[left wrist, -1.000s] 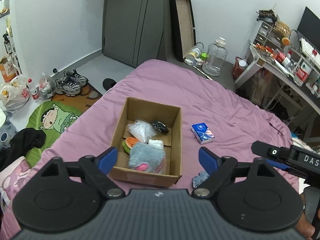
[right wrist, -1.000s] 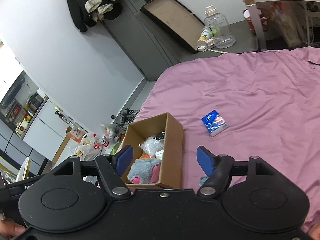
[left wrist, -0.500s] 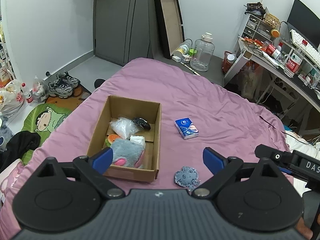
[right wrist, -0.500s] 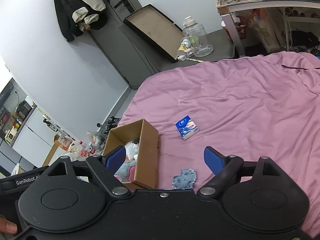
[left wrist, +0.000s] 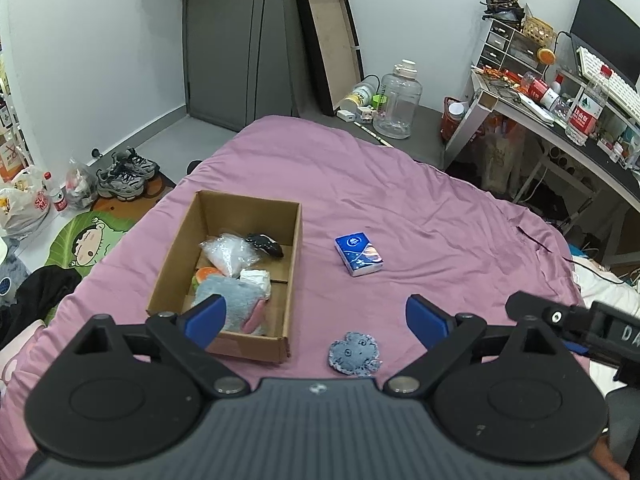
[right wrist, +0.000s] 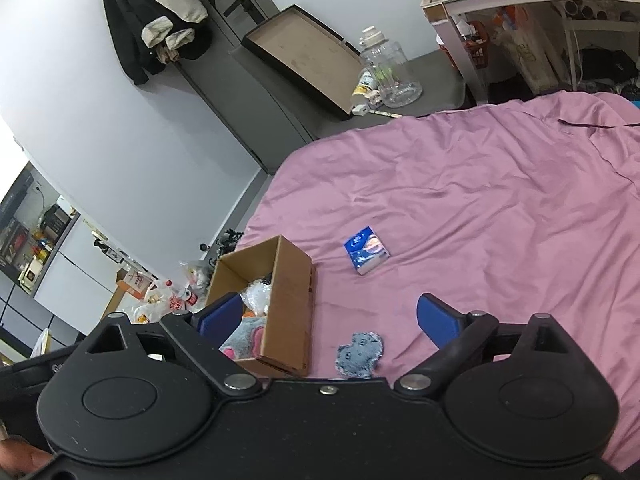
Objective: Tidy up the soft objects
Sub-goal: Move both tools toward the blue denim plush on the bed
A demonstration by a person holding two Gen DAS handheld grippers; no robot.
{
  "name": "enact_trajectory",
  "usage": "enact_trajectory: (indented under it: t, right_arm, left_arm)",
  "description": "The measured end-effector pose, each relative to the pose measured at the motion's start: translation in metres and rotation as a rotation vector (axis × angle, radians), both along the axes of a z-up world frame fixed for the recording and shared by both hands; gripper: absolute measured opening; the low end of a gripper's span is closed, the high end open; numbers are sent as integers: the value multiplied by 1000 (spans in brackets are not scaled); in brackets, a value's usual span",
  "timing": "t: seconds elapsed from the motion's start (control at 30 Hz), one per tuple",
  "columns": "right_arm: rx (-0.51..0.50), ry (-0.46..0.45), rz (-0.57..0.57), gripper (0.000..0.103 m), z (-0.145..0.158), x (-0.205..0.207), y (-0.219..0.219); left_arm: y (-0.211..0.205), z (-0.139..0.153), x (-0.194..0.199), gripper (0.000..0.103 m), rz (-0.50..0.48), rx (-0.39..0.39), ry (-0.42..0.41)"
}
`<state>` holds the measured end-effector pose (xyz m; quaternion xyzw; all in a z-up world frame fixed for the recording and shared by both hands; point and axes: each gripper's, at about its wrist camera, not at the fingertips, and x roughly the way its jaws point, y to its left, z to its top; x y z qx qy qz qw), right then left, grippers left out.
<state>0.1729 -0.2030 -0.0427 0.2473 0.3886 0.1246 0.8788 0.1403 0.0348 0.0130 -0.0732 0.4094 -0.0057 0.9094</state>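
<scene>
"DA" shows on the right tool (left wrist: 576,332) beside the bed (left wrist: 420,208).

A cardboard box (left wrist: 294,240) is set open on the purple bed (left wrist: 420,216), holding a grey-and-pink plush (left wrist: 236,300), a clear bag and small items. A flat blue-grey plush (left wrist: 354,354) is laid just beside it, a blue tissue pack (left wrist: 359,253) farther off.

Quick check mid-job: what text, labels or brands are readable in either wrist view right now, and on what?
"DA", cut off by the frame edge: white letters on the right gripper's body.
Blue tissue pack: print too small to read.
Red-labelled water bottle on the desk: characters too blurred.
Snack bag on the floor: red print unreadable.
</scene>
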Motion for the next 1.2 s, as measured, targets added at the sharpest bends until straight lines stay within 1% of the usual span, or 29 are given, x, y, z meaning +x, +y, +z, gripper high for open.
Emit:
enact_trajectory:
  t: [0.1,0.23,0.5,0.67,0.8,0.87,0.93,1.0,1.1,1.2]
  right_arm:
    - [8,25,3,94,-7,2,-5]
    - [19,47,-12,94,-15,4,-15]
    - [76,103,-65,94,-42,16,-42]
    - [114,137,-77,94,-55,24,-52]
    - [135,144,-72,94,-60,28,-56]
    - [143,152,-70,91,-63,30,-57]
    - [149,164,-66,89,-68,33,-57]
    - [149,177,-64,83,-72,36,-57]
    - [161,191,-65,82,-76,41,-57]
    - [169,196,-64,82,-79,44,-58]
  left_arm:
    - [-5,0,0,96,6,-6,-16]
    - [-15,-9,5,96,8,-10,-2]
    - [-45,-41,14,93,-9,-21,42]
    - [-54,-65,20,92,11,-40,87]
    - [-58,-83,27,88,33,-57,127]
    - [-63,-92,31,86,32,-58,140]
    - [-68,-102,36,81,23,-51,162]
    - [-72,-112,41,72,25,-62,187]
    - [-77,-126,47,69,22,-58,221]
    - [-79,-139,53,68,24,-50,248]
